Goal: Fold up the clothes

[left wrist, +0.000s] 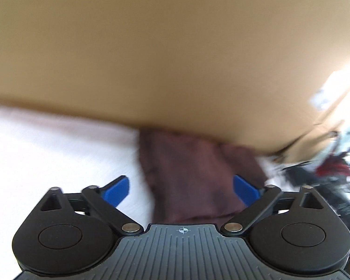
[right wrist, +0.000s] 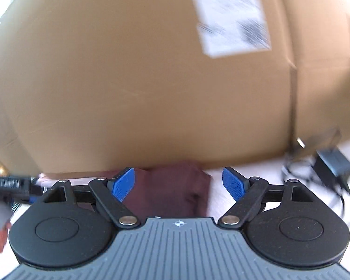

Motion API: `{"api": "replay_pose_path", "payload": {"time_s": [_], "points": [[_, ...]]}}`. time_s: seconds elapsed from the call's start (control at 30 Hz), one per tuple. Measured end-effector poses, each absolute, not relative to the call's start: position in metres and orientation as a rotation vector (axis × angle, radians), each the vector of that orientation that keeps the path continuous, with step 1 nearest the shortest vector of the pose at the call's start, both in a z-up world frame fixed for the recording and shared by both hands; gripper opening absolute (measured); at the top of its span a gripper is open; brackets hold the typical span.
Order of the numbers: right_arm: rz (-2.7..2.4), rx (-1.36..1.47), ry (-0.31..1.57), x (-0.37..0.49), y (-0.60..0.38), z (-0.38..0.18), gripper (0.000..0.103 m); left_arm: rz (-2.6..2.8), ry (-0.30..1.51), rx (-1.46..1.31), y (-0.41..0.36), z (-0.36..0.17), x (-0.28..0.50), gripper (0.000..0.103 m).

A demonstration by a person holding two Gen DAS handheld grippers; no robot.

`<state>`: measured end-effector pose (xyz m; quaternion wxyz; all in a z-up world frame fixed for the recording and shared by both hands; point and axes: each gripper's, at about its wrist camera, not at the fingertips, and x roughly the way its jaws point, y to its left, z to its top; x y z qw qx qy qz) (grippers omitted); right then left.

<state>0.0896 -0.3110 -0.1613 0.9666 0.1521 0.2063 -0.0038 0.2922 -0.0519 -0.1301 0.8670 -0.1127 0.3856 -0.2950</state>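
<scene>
Maroon cloth (left wrist: 193,177) lies bunched on the white surface (left wrist: 58,144), its far end pushed right up against the big cardboard box (left wrist: 163,53), and the left gripper (left wrist: 185,187) hangs over it with both blue pads spread wide, nothing pinched. The garment runs up between those pads, touching neither as far as the smear lets me judge. Over in the right wrist view, same story: right gripper (right wrist: 178,183) splayed open, the garment sitting low between its fingers and nearer the left pad (right wrist: 123,183), bare white to the other side. Looks like a fold set down, with both tools free to take a new hold. Box with its white label (right wrist: 231,16) crowds the far side, leaving little room beyond the cloth. Black adapter and cable (right wrist: 333,163) sit off to the right, well apart.
</scene>
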Motion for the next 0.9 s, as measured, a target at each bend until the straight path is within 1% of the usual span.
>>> {"api": "replay_pose_path", "payload": {"time_s": [0.07, 0.1, 0.13, 0.17, 0.2, 0.23, 0.3, 0.4, 0.53, 0.6, 0.67, 0.73, 0.83, 0.9], "points": [[0.047, 0.288, 0.435, 0.101, -0.302, -0.16, 0.081, -0.727, 0.775, -0.212, -0.071, -0.126, 0.294, 0.103], [0.066, 0.273, 0.449, 0.109, -0.299, -0.162, 0.067, -0.762, 0.768, -0.196, -0.08, -0.128, 0.298, 0.103], [0.071, 0.255, 0.461, 0.117, -0.296, -0.165, 0.047, -0.771, 0.78, -0.194, -0.086, -0.135, 0.303, 0.103], [0.064, 0.242, 0.472, 0.124, -0.296, -0.168, 0.041, -0.776, 0.795, -0.195, -0.093, -0.143, 0.308, 0.103], [0.049, 0.239, 0.487, 0.132, -0.297, -0.173, 0.029, -0.768, 0.823, -0.203, -0.099, -0.153, 0.315, 0.103], [0.036, 0.244, 0.508, 0.14, -0.299, -0.179, 0.025, -0.758, 0.853, -0.211, -0.106, -0.163, 0.323, 0.103], [0.034, 0.245, 0.557, 0.152, -0.303, -0.191, 0.025, -0.722, 0.896, -0.197, -0.112, -0.185, 0.33, 0.103], [0.026, 0.186, 0.616, 0.16, -0.301, -0.209, 0.025, -0.763, 0.787, -0.068, -0.125, -0.194, 0.313, 0.103], [0.037, 0.127, 0.614, 0.16, -0.298, -0.216, 0.024, -0.749, 0.716, 0.101, -0.141, -0.197, 0.296, 0.103], [0.035, 0.13, 0.614, 0.169, -0.296, -0.209, 0.024, -0.743, 0.749, 0.079, -0.141, -0.187, 0.298, 0.103], [0.042, 0.157, 0.571, 0.178, -0.299, -0.197, 0.026, -0.767, 0.728, 0.002, -0.117, -0.172, 0.306, 0.103], [0.052, 0.164, 0.546, 0.182, -0.305, -0.187, 0.026, -0.794, 0.697, -0.033, -0.115, -0.159, 0.318, 0.103], [0.043, 0.226, 0.559, 0.2, -0.317, -0.185, 0.026, -0.839, 0.742, -0.101, -0.115, -0.163, 0.344, 0.103], [0.034, 0.302, 0.588, 0.211, -0.329, -0.192, 0.026, -0.827, 0.818, -0.158, -0.111, -0.174, 0.359, 0.103]]}}
